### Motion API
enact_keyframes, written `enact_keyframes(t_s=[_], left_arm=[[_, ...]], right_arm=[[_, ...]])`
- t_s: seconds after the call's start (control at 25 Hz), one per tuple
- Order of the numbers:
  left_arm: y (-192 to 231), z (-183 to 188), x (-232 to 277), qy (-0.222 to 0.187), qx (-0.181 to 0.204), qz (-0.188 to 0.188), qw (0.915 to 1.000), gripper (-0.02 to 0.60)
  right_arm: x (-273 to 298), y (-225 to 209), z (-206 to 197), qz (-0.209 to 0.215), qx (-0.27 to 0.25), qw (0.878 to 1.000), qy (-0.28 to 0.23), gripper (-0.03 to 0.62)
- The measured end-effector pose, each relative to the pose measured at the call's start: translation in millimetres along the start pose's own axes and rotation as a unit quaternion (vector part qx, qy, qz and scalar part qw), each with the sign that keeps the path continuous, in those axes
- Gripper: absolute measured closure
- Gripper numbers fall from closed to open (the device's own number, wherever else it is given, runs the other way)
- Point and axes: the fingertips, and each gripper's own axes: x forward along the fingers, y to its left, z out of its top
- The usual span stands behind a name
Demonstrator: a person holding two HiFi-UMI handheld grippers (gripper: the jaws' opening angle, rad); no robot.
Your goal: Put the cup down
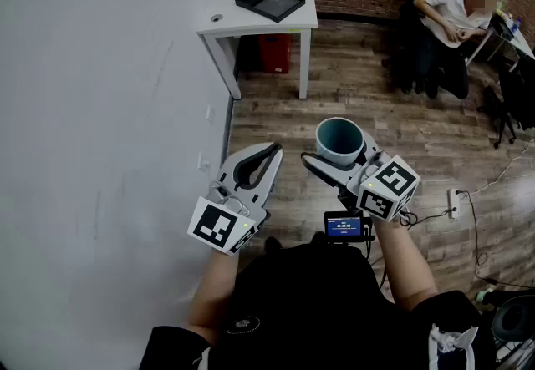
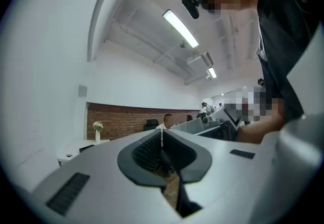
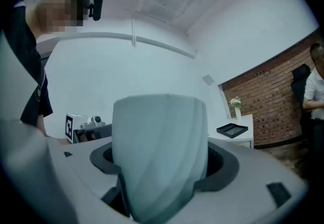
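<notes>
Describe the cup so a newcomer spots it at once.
Over the wood floor near the white table, the person holds out two white tools. The cup stands upright in the right tool. It is pale teal and round; the left tool beside it is shut and empty.

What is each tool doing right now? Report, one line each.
Left tool: closed, nothing between its jaws.
Right tool: closed on the pale teal cup, held upright.

Cup (image 3: 159, 147) base out of sight between right gripper (image 1: 340, 156) fingers (image 3: 225, 165).
</notes>
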Motion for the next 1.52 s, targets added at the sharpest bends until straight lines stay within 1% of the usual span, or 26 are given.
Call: enact_keyframes(t_s=[0.4, 0.6, 1.24, 1.52], left_arm=[[-3.0, -1.0, 2.6, 0.009, 0.009, -0.003, 0.9999, 0.566], [-4.5, -0.8, 0.8, 0.004, -0.002, -0.007, 1.0, 0.566], [-5.9, -8.5, 0.0, 0.016, 0.0, -0.015, 0.9998, 0.566], [-7.7, -12.7, 1.6, 0.022, 0.001, -0.019, 0.9996, 0.566]], right_arm=[[0.2, -5.1, -0.1, -0.009, -0.005, 1.0, 0.0, 0.201], [-2.0, -4.6, -0.1, -0.012, -0.001, 1.0, -0.003, 0.2], [0.1, -1.9, -1.7, -0.014, -0.008, 1.0, -0.002, 0.2], [-0.1, -4.3, -3.2, -0.016, -0.002, 1.0, -0.002, 0.2]])
